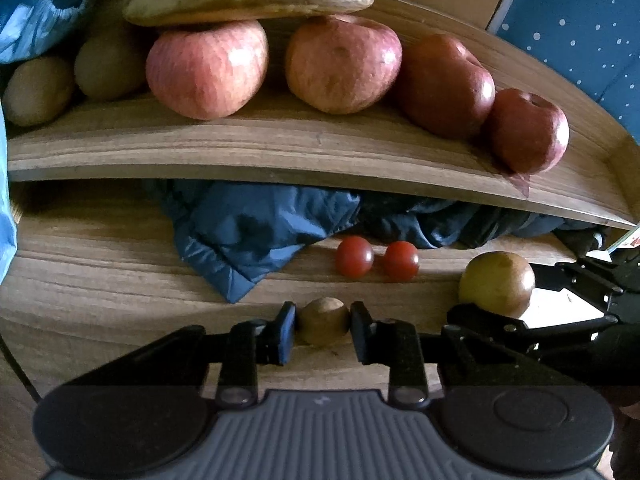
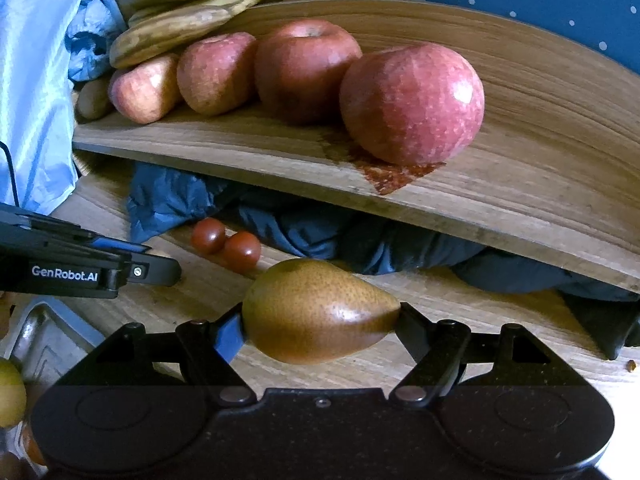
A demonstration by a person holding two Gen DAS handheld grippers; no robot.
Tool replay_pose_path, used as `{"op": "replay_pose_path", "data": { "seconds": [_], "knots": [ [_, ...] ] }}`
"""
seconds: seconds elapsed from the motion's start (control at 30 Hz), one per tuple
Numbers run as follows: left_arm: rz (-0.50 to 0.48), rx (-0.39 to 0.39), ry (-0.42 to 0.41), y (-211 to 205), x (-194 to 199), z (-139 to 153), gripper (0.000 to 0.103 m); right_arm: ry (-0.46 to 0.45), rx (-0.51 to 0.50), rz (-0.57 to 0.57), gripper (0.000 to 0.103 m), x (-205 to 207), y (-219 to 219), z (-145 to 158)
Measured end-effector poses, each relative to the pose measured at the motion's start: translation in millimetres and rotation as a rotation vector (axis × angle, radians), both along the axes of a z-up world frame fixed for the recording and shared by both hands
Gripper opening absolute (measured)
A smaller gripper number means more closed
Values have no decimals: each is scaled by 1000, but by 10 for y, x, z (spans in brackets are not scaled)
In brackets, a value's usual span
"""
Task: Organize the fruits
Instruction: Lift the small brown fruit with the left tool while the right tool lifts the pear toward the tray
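Left gripper (image 1: 323, 328) clamps a small brown round fruit (image 1: 323, 321) just above the wooden table (image 1: 100, 280); right gripper (image 2: 320, 322) pinches the brown-green pear (image 2: 316, 312) across its length. Best lift both clear, then set them gently on the curved wooden shelf (image 1: 240, 148) beside the red apples (image 1: 208, 68).
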State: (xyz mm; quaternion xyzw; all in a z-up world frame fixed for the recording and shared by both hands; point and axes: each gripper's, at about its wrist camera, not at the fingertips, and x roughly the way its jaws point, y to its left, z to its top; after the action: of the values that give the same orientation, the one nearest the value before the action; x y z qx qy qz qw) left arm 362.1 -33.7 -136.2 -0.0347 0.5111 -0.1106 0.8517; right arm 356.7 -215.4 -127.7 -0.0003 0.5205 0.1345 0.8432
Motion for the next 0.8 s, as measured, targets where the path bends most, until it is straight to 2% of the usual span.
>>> {"op": "replay_pose_path", "data": {
  "seconds": [0.33,0.8],
  "knots": [
    [8,-23,-8,72,-109,92,32,-8,24,6,79,-103,40,61],
    [10,-39,-31,235,-326,279,32,-49,58,24,79,-304,200,319]
  ]
}}
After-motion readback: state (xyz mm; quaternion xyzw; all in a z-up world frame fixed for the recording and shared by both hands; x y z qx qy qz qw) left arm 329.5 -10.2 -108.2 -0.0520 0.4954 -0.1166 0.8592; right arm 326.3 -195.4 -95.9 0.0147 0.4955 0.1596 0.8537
